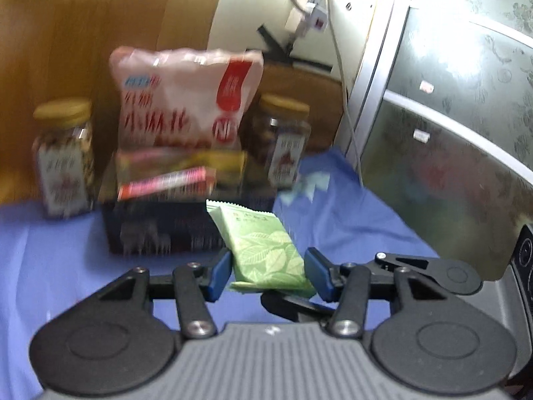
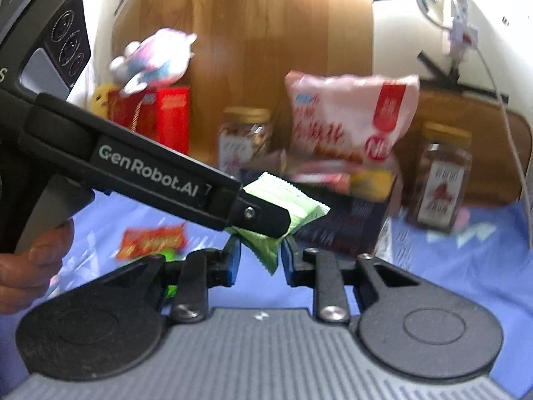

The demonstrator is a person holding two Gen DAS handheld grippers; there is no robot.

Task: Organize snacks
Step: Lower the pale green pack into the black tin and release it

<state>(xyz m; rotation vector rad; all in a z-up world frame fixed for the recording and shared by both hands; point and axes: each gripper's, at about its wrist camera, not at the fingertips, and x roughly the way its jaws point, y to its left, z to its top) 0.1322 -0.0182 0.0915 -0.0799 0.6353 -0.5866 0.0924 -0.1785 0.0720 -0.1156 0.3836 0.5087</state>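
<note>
Both tongs grip the same green snack packet [image 1: 266,250], lifted clear of the blue-covered tabletop [image 1: 50,250] just in front of the dark basket [image 1: 160,230]. The left tongs [image 1: 268,273] are partly closed, their blue pads pressing the packet's two long edges near its rear end. The right tongs [image 2: 260,256] are closed narrower and pinch a lower corner of the packet, with the left tool's black finger crossing just above them in the right wrist view. The basket already carries flat packets and a tall pink bag [image 1: 186,100], and a lidded jar stands at each side of it [image 1: 65,156] [image 1: 283,140]. A red wrapper [image 2: 151,238] lies on the cloth well to the left of the basket. The risk is probably a tug between two grips on thin foil: if the hands drift apart, the packet could tear or slip free. Blur hides how firmly either grip sits.
</note>
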